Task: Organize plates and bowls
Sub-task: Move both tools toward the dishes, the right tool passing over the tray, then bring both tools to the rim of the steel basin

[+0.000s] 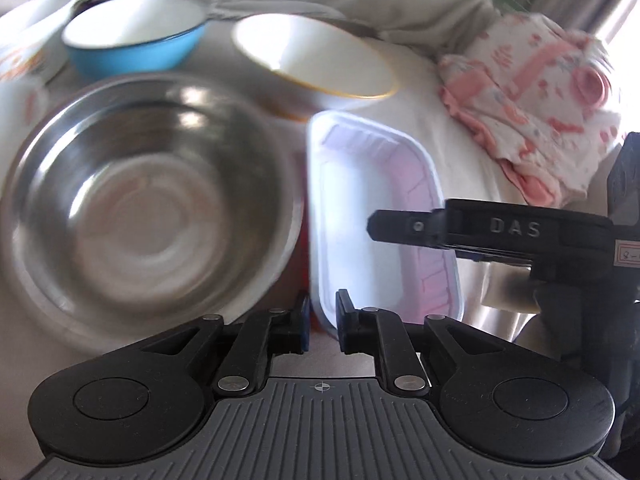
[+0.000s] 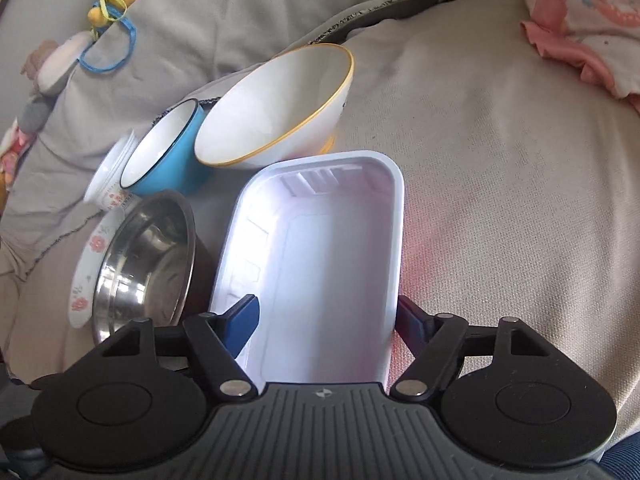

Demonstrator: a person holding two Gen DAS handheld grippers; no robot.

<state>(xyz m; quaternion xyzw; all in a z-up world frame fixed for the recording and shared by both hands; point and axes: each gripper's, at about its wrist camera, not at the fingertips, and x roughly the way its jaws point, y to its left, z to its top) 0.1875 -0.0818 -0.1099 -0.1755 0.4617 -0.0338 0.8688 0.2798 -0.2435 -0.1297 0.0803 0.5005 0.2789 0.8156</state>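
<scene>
A white rectangular plastic tray (image 1: 380,200) (image 2: 328,240) lies on a beige cover. Left of it, a steel bowl (image 1: 148,200) (image 2: 144,264) sits on a flowered plate (image 2: 90,264). Behind them are a blue bowl (image 1: 136,40) (image 2: 168,152) and a tilted white bowl with a yellow rim (image 1: 320,60) (image 2: 276,108). My left gripper (image 1: 323,322) is open by a narrow gap, and the tray's near corner shows in that gap. My right gripper (image 2: 324,324) is open and straddles the tray's near end. One fingertip (image 2: 240,328) is over the tray by its left wall. The other is just outside the right wall.
A small white bowl with red print (image 2: 112,184) leans behind the blue bowl. Pink patterned cloth (image 1: 532,120) (image 2: 588,20) is bunched at the right. Soft toys and a blue ring (image 2: 108,12) lie at the far left. The beige cover (image 2: 500,160) stretches right of the tray.
</scene>
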